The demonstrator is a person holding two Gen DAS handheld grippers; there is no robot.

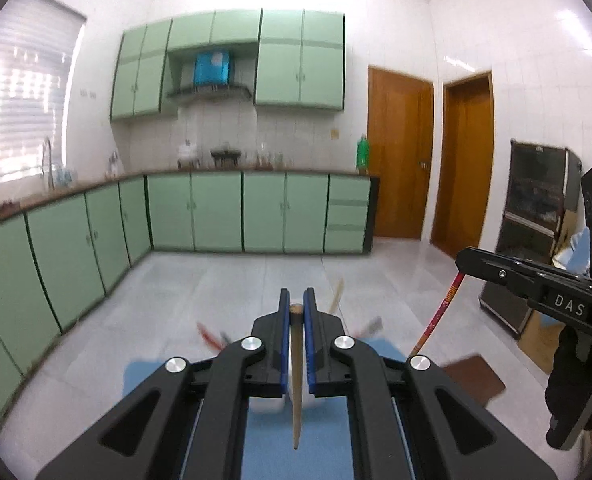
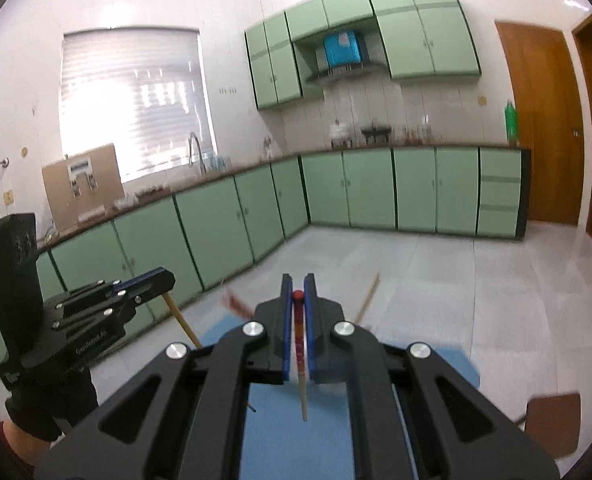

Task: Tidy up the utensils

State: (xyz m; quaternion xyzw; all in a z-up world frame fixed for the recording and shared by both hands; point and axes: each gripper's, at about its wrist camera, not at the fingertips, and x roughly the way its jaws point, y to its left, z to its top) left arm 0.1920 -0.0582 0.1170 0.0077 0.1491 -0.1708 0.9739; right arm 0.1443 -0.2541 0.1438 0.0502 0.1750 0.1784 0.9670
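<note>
My left gripper is shut on a brown wooden chopstick that hangs point down over the blue mat. It also shows in the right wrist view, with the wooden chopstick below it. My right gripper is shut on a red-topped patterned chopstick hanging point down. In the left wrist view the right gripper holds the red chopstick. Other utensils are blurred ahead, over something white.
A blue mat lies below both grippers. A brown board lies at the mat's right. Green kitchen cabinets line the far walls, with wooden doors at right and a dark cabinet nearby.
</note>
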